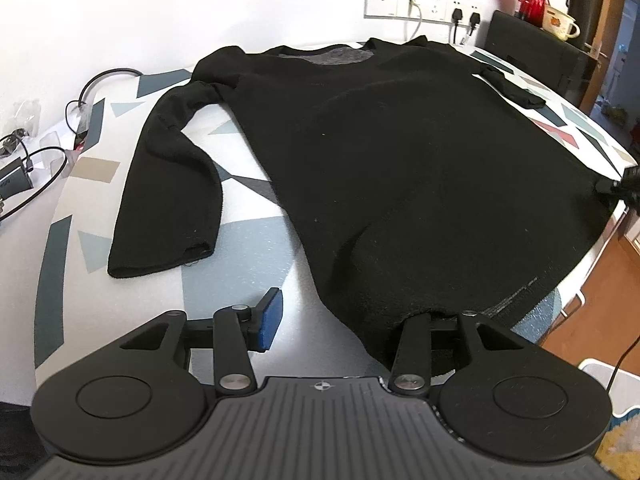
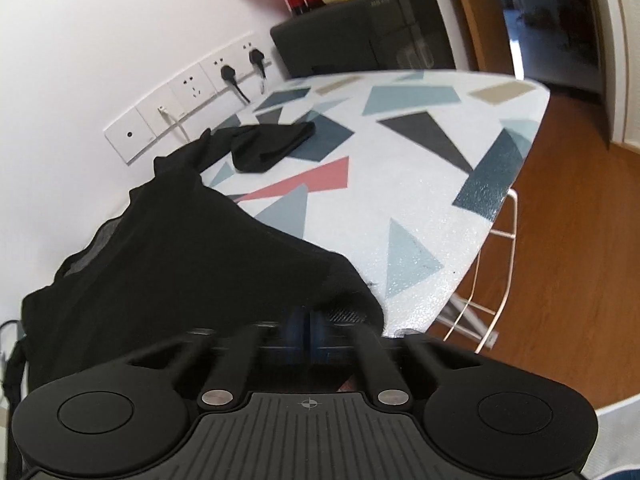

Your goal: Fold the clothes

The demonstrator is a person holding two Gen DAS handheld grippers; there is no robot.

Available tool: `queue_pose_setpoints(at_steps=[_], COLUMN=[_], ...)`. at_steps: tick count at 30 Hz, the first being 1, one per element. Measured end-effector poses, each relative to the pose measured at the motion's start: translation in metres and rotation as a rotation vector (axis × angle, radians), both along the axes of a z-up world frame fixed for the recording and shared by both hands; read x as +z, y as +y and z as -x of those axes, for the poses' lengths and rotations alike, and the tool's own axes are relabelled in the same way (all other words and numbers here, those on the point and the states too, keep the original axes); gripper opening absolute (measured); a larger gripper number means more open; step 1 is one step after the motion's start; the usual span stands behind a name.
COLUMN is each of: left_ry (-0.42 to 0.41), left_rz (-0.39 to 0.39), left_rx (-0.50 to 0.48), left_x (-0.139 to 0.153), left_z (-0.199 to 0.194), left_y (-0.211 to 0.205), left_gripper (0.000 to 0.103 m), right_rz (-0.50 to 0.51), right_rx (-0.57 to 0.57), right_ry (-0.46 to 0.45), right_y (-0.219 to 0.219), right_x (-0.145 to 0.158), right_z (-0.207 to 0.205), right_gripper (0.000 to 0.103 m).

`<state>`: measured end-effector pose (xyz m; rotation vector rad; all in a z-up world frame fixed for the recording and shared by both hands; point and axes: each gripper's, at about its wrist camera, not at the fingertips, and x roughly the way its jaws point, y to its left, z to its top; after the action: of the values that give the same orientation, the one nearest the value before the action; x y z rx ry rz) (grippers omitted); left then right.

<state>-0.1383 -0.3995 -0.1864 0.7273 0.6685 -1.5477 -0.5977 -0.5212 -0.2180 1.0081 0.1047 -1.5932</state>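
Observation:
A black long-sleeved sweater (image 1: 400, 160) lies spread on the patterned table (image 1: 240, 264), neck toward the wall. Its left sleeve (image 1: 168, 184) lies stretched toward me. My left gripper (image 1: 348, 316) is at the near hem. Its blue-padded finger (image 1: 272, 316) stands bare on the table, clear of the cloth, and the other finger is hidden under the hem. In the right wrist view my right gripper (image 2: 306, 328) has its blue pads together on the sweater's (image 2: 180, 248) other hem corner, which rises off the table (image 2: 420, 168). The right sleeve (image 2: 272, 148) lies bunched near the wall.
Wall sockets with plugs (image 1: 420, 2) run behind the table. A black box (image 1: 532, 52) stands at the back right with a red vase and a mug (image 1: 560, 24) on it. Cables (image 1: 36, 168) lie at the left. Past the table's right edge are wooden floor (image 2: 560, 260) and white wire legs (image 2: 492, 280).

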Motion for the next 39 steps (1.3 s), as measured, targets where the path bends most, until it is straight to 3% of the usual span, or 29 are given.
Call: queue_pose_setpoints(at_steps=[8, 13, 15, 17, 19, 21, 23, 25, 26, 28, 31, 35, 37, 39], left_ry=[-0.054, -0.11, -0.124, -0.153, -0.175, -0.193, -0.211, -0.232, -0.241, -0.23, -0.135, 0.023, 0.056, 0.067], left_rz=[0.014, 0.009, 0.008, 0.013, 0.016, 0.018, 0.02, 0.019, 0.015, 0.007, -0.025, -0.086, -0.096, -0.099], left_rx=[-0.039, -0.072, -0.092, -0.106, -0.12, -0.132, -0.146, -0.169, -0.177, -0.175, -0.185, -0.193, -0.199, -0.216], left_x=[-0.003, -0.006, -0.007, -0.008, -0.008, -0.008, -0.008, -0.007, -0.007, -0.005, -0.004, -0.006, -0.006, -0.006], left_z=[0.01, 0.017, 0.02, 0.023, 0.027, 0.03, 0.033, 0.035, 0.034, 0.03, 0.022, 0.01, 0.008, 0.008], left_y=[0.003, 0.006, 0.007, 0.009, 0.009, 0.009, 0.009, 0.008, 0.008, 0.008, 0.008, 0.009, 0.011, 0.015], left_gripper=[0.044, 0.054, 0.054, 0.054, 0.054, 0.055, 0.055, 0.054, 0.054, 0.052, 0.041, 0.036, 0.032, 0.018], right_rz=[0.126, 0.141, 0.134, 0.126, 0.106, 0.085, 0.059, 0.042, 0.039, 0.065, 0.078, -0.02, -0.064, -0.082], right_rx=[-0.082, -0.238, -0.263, -0.22, -0.184, -0.178, -0.178, -0.175, -0.173, -0.18, -0.188, -0.216, -0.238, -0.242], right_ry=[-0.224, -0.33, -0.328, -0.266, -0.247, -0.242, -0.241, -0.229, -0.217, -0.21, -0.242, -0.201, -0.205, -0.196], right_y=[0.01, 0.014, 0.014, 0.011, 0.009, 0.008, 0.006, 0.005, 0.005, 0.01, 0.016, 0.017, 0.021, 0.027], right_x=[0.026, 0.017, 0.011, 0.009, 0.005, 0.002, -0.002, -0.003, -0.001, 0.006, 0.013, 0.004, -0.003, -0.007], right_z=[0.042, 0.069, 0.071, 0.064, 0.057, 0.052, 0.049, 0.048, 0.049, 0.054, 0.066, 0.073, 0.074, 0.072], right_gripper=[0.001, 0.001, 0.002, 0.006, 0.023, 0.028, 0.027, 0.003, 0.001, 0.001, 0.001, 0.001, 0.001, 0.001])
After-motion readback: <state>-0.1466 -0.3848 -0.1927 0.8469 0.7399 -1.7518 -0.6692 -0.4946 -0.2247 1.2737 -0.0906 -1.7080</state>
